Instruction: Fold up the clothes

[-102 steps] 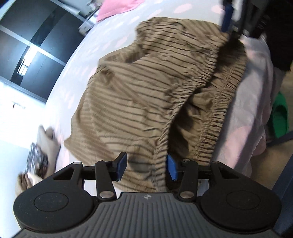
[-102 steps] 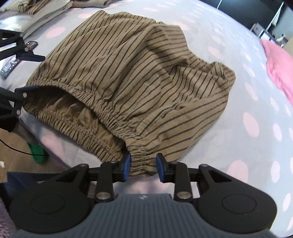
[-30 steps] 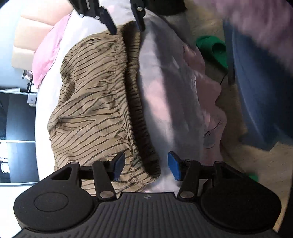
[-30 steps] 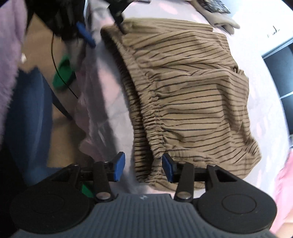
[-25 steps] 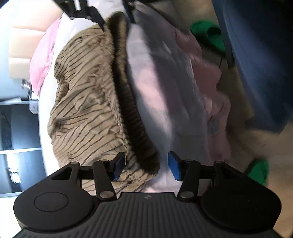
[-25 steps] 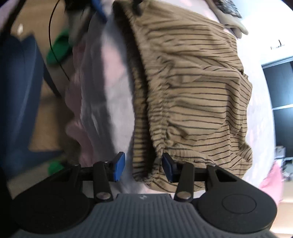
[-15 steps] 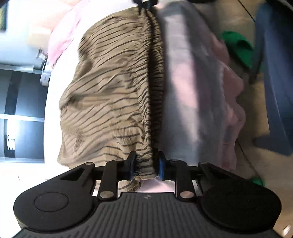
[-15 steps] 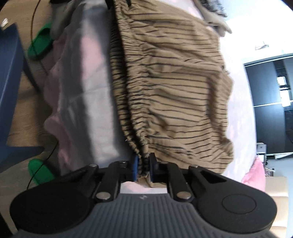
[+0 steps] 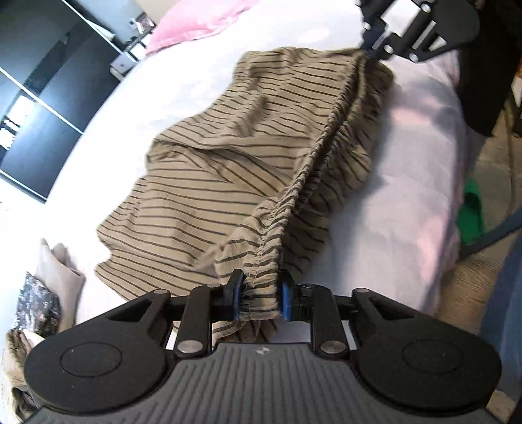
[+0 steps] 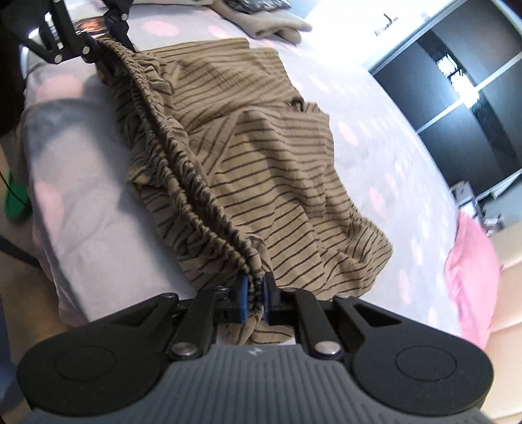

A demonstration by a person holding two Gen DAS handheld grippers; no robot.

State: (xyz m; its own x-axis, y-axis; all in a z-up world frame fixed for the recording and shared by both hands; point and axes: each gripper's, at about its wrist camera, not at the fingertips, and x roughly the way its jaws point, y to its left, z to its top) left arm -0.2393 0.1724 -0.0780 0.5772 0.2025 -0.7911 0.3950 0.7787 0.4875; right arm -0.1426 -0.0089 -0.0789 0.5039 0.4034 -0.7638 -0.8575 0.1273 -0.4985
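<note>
Brown striped shorts (image 9: pixel 212 182) (image 10: pixel 277 163) lie on the bed with pink dots (image 9: pixel 407 163) (image 10: pixel 81 182). Their elastic waistband (image 9: pixel 319 153) (image 10: pixel 182 169) is pulled into a taut line, lifted off the sheet between both grippers. My left gripper (image 9: pixel 259 293) pinches one bunched end, though its jaws are opening slightly. My right gripper (image 10: pixel 253 295) clamps the other end and its jaws are still closing. Each gripper shows in the other's view: the right gripper (image 9: pixel 375 42) at top right, the left gripper (image 10: pixel 111 49) at top left.
A pink cloth (image 9: pixel 195 22) (image 10: pixel 469 261) lies at the far side of the bed. Folded clothes (image 9: pixel 42 287) (image 10: pixel 274 22) are stacked beyond the shorts. A green slipper (image 9: pixel 469 212) (image 10: pixel 14 202) is on the floor by the bed edge. Dark shelves (image 9: pixel 39 98) line the wall.
Both grippers went from open around the waistband ends to closed on them. They have lifted and stretched the waistband tight, and both wrists have rolled.
</note>
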